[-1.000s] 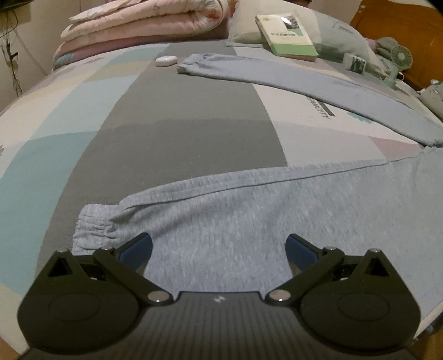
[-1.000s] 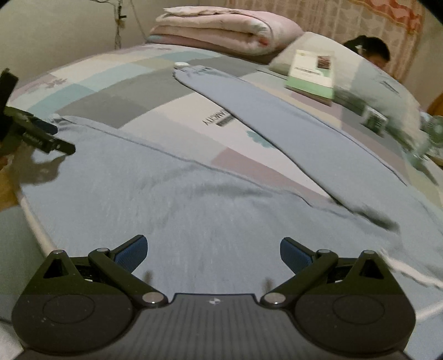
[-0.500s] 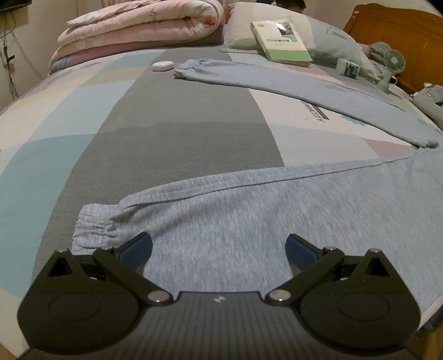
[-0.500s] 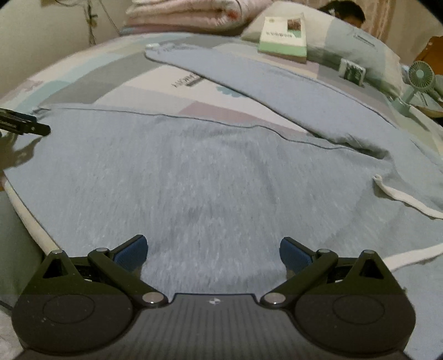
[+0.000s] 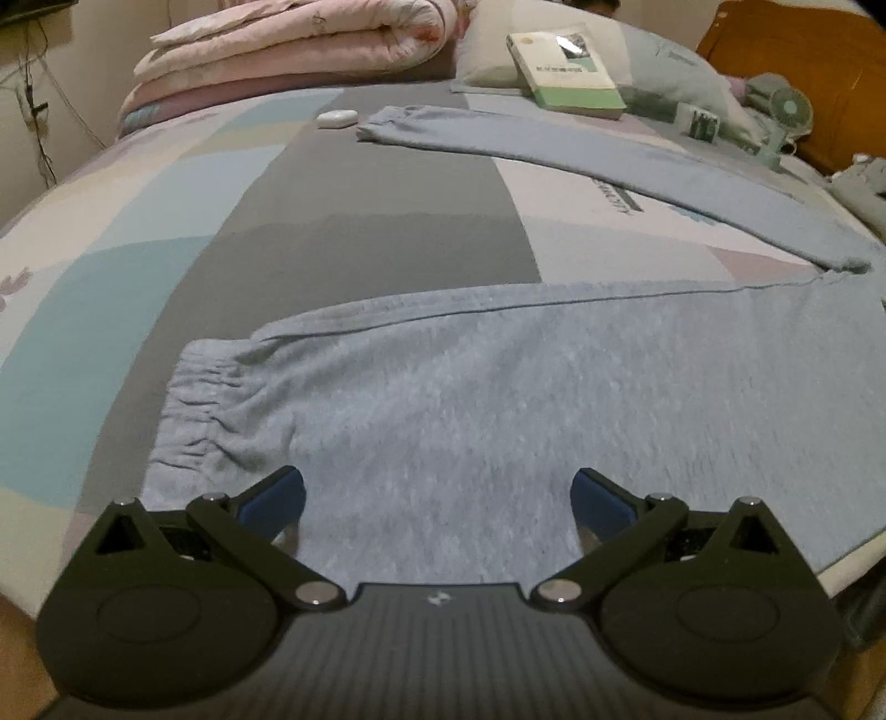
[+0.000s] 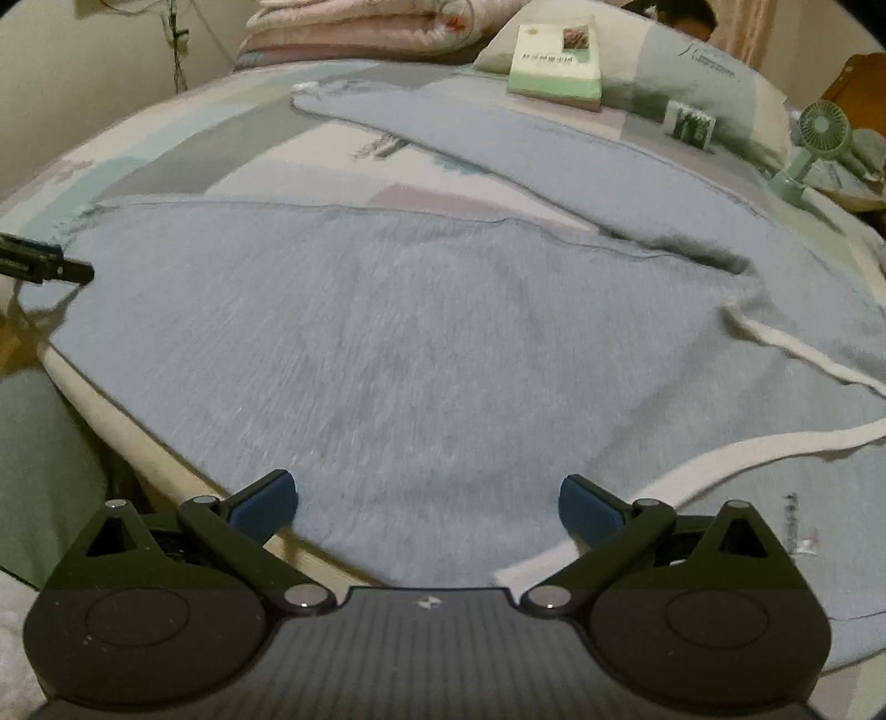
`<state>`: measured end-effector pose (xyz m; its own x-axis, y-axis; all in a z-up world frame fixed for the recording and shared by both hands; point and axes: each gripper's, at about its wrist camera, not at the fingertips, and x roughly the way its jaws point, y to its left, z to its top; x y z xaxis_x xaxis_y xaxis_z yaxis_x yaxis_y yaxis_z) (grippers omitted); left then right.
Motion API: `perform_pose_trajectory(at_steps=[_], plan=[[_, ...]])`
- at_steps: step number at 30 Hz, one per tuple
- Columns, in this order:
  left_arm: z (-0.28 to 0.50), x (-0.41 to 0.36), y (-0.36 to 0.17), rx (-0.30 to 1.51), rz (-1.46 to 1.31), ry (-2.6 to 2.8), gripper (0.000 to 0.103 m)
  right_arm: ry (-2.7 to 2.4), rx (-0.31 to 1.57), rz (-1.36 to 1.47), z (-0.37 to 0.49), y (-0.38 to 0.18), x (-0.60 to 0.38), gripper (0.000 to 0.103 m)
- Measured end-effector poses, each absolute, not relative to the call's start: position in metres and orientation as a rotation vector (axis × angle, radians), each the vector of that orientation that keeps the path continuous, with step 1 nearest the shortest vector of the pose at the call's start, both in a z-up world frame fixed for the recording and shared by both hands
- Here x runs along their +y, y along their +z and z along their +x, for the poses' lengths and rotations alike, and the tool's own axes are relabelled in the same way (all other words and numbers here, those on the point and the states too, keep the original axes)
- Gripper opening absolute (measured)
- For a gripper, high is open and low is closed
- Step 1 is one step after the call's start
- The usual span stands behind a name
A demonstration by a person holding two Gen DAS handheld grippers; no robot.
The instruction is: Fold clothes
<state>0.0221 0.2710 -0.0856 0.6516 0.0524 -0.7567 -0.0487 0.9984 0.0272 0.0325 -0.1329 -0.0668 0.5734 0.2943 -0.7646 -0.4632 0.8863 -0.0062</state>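
With the grey sweatpants [image 5: 498,410] spread flat across the near edge of the bed [image 5: 354,221], both the left gripper [image 5: 437,493] and right gripper [image 6: 426,498] hover with fingers spread wide and empty, so each should pinch only the near leg's edge before lifting it towards the far leg.

Sweatpants [image 5: 554,399] cut off at the right edge, book [image 5: 565,75] lettering too small to be read, person's head [image 6: 684,16] mostly hidden behind the pillow [image 6: 692,66].

A bed [image 5: 232,232] in grey, teal and cream patchwork sheeting is filling the dimly lit room. A folded pink quilt [image 5: 288,50] is lying at its far edge, a wooden headboard [image 5: 797,72] is rising at the far right corner, and cables [image 5: 33,105] are hanging down the pale wall [image 5: 83,61].
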Motion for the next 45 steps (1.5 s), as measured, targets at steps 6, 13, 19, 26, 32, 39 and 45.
perform_pose_trajectory(at_steps=[6, 13, 19, 26, 32, 39, 45], plan=[[0.031, 0.268, -0.088, 0.875, -0.001, 0.071, 0.103, 0.287, 0.799, -0.184, 0.049, -0.058, -0.185, 0.103], [0.030, 0.276, -0.093, 0.915, -0.067, 0.121, 0.103, 0.221, 0.904, -0.118, 0.049, -0.079, -0.232, 0.103], [0.039, 0.263, -0.083, 0.929, -0.025, 0.160, 0.102, 0.210, 0.896, -0.118, 0.049, -0.063, -0.245, 0.103], [0.051, 0.230, -0.070, 0.900, 0.026, 0.093, 0.102, 0.060, 0.842, -0.185, 0.093, -0.051, -0.284, 0.103], [0.052, 0.220, -0.079, 0.942, 0.031, 0.118, 0.102, -0.059, 0.962, -0.038, 0.096, -0.075, -0.322, 0.103], [0.042, 0.200, -0.059, 0.902, 0.027, 0.065, 0.102, 0.064, 0.935, -0.098, 0.069, -0.062, -0.283, 0.103], [0.034, 0.159, -0.044, 0.827, 0.060, -0.072, 0.102, 0.081, 0.956, -0.200, 0.069, -0.073, -0.245, 0.103]])
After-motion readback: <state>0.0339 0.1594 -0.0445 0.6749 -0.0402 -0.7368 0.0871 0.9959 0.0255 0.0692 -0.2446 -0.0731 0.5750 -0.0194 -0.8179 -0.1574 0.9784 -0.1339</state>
